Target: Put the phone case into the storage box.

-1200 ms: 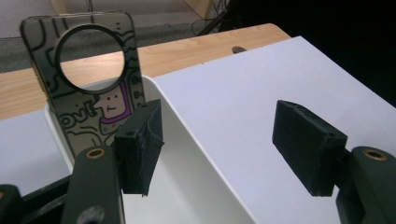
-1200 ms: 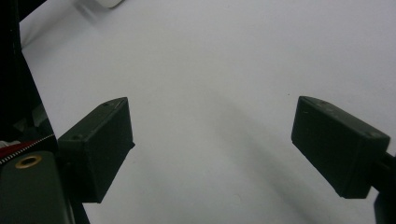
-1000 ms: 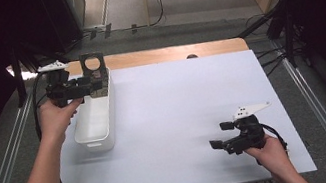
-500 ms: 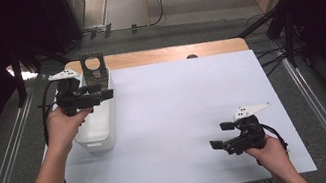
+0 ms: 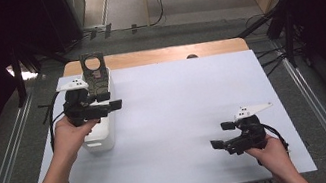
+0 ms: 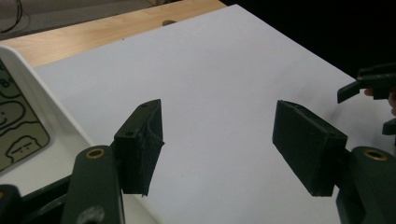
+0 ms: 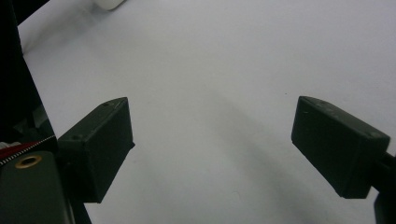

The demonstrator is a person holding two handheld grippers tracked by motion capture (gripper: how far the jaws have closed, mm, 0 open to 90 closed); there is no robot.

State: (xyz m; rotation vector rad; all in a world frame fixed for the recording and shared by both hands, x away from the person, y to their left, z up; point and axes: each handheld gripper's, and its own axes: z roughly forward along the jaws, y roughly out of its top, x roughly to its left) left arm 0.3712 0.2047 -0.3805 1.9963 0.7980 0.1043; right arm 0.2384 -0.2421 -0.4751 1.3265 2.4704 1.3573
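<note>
Left claw [image 5: 115,105] spread wide, empty, hovering over white bin [image 5: 103,137] at table's [image 5: 177,99] left edge. Right claw [image 5: 217,145] spread too, empty, resting near front right. Step: between grasps, I reckon. Next: pick target, line jaws up.

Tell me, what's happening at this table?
A person holds a pair of tongs in each hand over a white table. The left tongs hover open and empty above a white bin at the table's left side. The right tongs sit low near the front right, also open, gripping nothing.
</note>
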